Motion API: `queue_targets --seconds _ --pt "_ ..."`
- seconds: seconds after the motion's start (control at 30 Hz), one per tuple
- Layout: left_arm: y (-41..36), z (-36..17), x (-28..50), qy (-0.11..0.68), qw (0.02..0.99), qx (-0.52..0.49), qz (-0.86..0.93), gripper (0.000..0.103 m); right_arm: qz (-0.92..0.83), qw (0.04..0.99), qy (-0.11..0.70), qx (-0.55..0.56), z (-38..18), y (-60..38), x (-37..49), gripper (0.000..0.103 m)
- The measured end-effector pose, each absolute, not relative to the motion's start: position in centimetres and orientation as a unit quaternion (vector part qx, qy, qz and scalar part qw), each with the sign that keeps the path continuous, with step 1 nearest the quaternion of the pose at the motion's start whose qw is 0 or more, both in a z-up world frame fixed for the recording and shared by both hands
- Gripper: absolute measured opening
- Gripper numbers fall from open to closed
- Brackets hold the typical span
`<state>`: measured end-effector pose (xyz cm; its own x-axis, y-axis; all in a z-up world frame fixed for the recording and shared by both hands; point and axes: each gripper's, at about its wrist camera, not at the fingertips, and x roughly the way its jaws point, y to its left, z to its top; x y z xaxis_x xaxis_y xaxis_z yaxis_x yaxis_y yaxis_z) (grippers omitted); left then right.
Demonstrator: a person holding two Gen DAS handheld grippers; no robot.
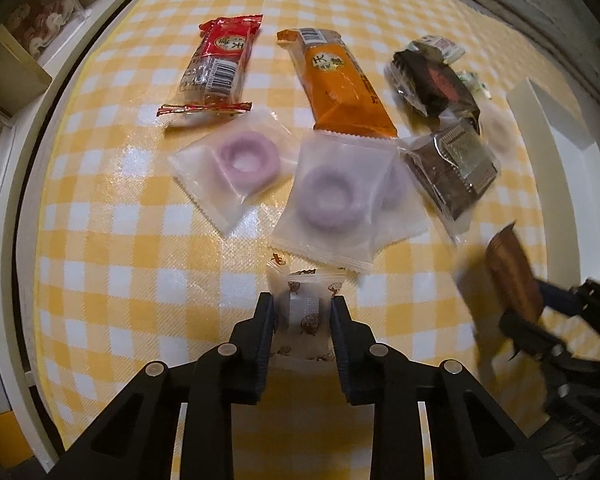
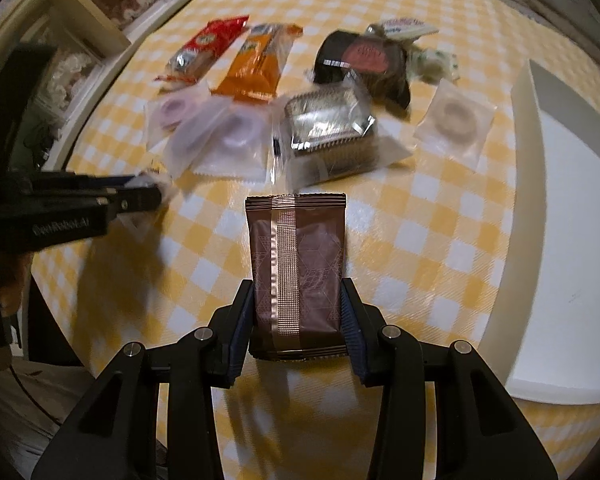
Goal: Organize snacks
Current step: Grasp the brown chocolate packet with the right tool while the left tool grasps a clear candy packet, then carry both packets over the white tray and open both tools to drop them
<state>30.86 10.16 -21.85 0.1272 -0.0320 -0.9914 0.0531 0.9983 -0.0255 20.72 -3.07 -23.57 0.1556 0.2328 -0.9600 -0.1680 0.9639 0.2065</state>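
My left gripper (image 1: 302,304) is shut on a small white candy packet (image 1: 304,312) just above the yellow checked tablecloth. My right gripper (image 2: 298,300) is shut on a brown foil snack packet (image 2: 298,264), held upright; it shows blurred in the left wrist view (image 1: 512,268). On the cloth lie a red bar (image 1: 216,68), an orange bar (image 1: 340,84), two purple ring sweets in clear packets (image 1: 240,160) (image 1: 332,200), a brown cake in clear wrap (image 1: 448,168) and a dark round packet (image 1: 432,76).
A white tray (image 2: 560,208) stands at the right, its wall toward the snacks. A pale ring sweet in a clear packet (image 2: 456,118) lies beside it. The round table's white rim (image 1: 24,208) curves at the left, with shelves (image 2: 100,12) beyond.
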Motion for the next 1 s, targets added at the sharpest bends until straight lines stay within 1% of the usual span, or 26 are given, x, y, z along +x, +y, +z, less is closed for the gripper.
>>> queue_targets --seconds 0.1,0.2,0.57,0.73,1.0 --pt "9.9 -21.0 30.6 0.655 0.755 0.010 -0.023 0.025 0.131 0.772 0.622 0.025 -22.5 -3.5 21.0 0.042" --pt "9.8 -19.2 30.1 0.634 0.773 0.001 -0.020 0.025 0.129 0.786 0.604 0.027 -21.3 -3.7 21.5 0.042" --pt "9.3 -11.3 26.5 0.523 0.851 -0.047 -0.019 0.025 0.107 0.838 0.535 0.024 -16.1 -7.1 20.8 0.042" --pt "7.0 -8.8 24.5 0.484 0.873 -0.049 -0.036 0.025 0.095 0.857 0.506 0.032 -13.7 -9.2 20.2 0.042" --pt "1.8 -6.2 22.6 0.445 0.891 -0.038 -0.080 0.025 0.059 0.882 0.465 0.051 -10.7 -14.1 18.7 0.042"
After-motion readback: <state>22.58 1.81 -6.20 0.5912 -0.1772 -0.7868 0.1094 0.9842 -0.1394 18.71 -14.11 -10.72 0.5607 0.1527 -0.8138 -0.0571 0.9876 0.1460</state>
